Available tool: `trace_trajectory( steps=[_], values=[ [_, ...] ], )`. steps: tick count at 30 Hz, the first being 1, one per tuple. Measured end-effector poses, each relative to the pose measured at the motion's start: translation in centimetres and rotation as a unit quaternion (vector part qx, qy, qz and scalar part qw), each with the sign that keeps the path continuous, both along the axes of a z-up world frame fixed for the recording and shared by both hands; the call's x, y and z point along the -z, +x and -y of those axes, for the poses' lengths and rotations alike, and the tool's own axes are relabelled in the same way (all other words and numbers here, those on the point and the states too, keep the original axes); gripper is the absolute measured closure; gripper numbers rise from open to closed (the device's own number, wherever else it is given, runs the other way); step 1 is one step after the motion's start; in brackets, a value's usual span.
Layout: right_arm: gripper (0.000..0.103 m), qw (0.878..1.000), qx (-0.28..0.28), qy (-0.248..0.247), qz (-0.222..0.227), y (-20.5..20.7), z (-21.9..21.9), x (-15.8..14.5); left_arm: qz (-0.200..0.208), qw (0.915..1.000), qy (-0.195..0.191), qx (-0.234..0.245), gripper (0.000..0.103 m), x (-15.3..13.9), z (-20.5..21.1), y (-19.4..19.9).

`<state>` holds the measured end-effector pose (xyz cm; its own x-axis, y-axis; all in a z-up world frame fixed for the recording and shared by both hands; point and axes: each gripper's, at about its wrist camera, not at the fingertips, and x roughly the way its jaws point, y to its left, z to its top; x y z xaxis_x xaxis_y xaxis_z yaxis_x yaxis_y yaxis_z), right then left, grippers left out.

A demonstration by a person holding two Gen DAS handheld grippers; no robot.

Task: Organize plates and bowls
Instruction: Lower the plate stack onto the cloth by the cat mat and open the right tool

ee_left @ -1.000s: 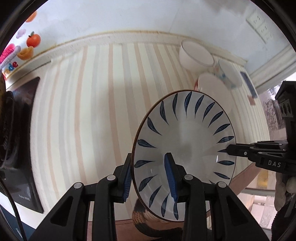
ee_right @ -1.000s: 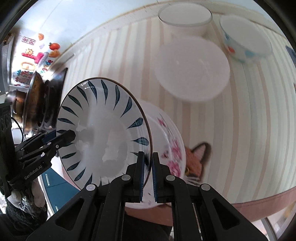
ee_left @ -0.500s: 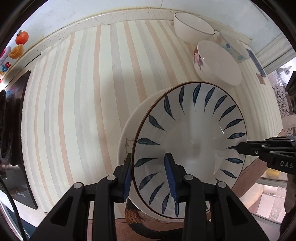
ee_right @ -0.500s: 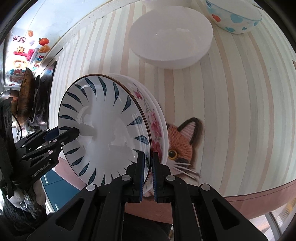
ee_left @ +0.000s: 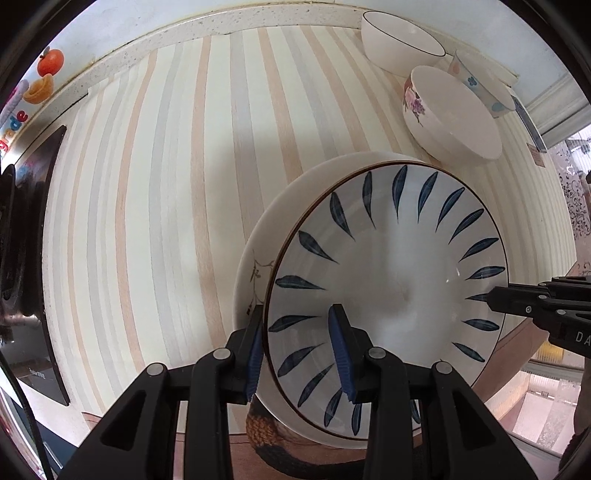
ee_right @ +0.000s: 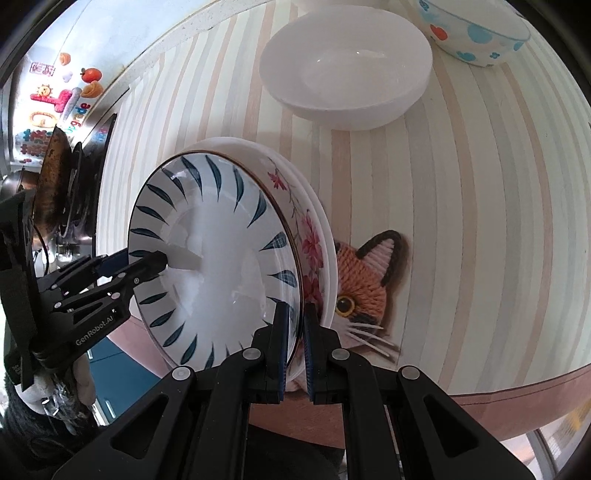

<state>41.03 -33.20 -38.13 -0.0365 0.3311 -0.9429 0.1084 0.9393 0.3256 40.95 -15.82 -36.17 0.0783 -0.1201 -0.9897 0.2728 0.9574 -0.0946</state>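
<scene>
1. Leaf-patterned plate [ee_left: 388, 280] is sitting between my two tools, directly over a floral plate [ee_right: 314, 236] that is lying on the striped surface [ee_left: 147, 184].
2. My left tool [ee_left: 297, 347] is straddling the near rim of the leaf-patterned plate, one blue pad [ee_left: 341, 350] on the inner face and the other outside the rim; its jaws are standing fairly wide, so I cannot tell whether they are pinching.
3. My right tool [ee_right: 294, 339] is clamping the opposite rim, its jaws nearly together on the plate edge.
4. A cat-face mat [ee_right: 365, 280] is peeking out from under the floral plate.
5. Beyond the plates, a plain white bowl [ee_right: 347, 74], a spotted bowl [ee_right: 476, 33] and a black-rimmed bowl [ee_left: 400, 40] are standing grouped near the wall.
</scene>
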Motion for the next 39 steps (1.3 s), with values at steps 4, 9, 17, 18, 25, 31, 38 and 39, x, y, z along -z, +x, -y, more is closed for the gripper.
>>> trace_trajectory(
  steps=[4, 9, 17, 18, 25, 31, 38, 39],
  values=[
    [0.091, 1.0, 0.002, 0.0, 0.009, 0.0, 0.2, -0.7, 0.014, 0.9998, 0.011, 0.003, 0.072, -0.1, 0.2, -0.5],
    [0.091, 1.0, -0.002, 0.003, 0.024, 0.1, 0.1, -1.6, 0.014, 0.9998, 0.01, -0.011, 0.072, -0.2, 0.1, -0.7],
    [0.091, 0.999, -0.011, -0.017, 0.043, -0.7, -0.9, -3.1, 0.03, 0.9982, 0.01, -0.051, 0.072, -2.4, -1.2, -2.0],
    [0.091, 0.999, -0.011, -0.019, 0.045, -1.1, -1.2, -3.4, 0.034, 0.9979, 0.008, -0.056, 0.072, -2.9, -1.7, -2.0],
    [0.091, 0.997, -0.004, -0.027, 0.076, -4.3, -2.8, -6.9, 0.074, 0.9942, -0.001, -0.078, 0.072, -8.1, -2.6, -5.3],
    [0.091, 0.992, -0.003, -0.022, 0.121, -7.7, -4.6, -12.4, 0.103, 0.991, -0.014, -0.085, 0.072, -12.7, -3.7, -8.5],
    [0.091, 0.986, 0.0, -0.013, 0.164, -12.6, -6.8, -18.6, 0.141, 0.9859, -0.027, -0.086, 0.072, -17.1, -5.0, -12.7],
    [0.091, 0.986, 0.001, -0.013, 0.169, -13.2, -7.0, -19.2, 0.146, 0.9852, -0.027, -0.086, 0.072, -17.5, -5.0, -13.2]
  ],
)
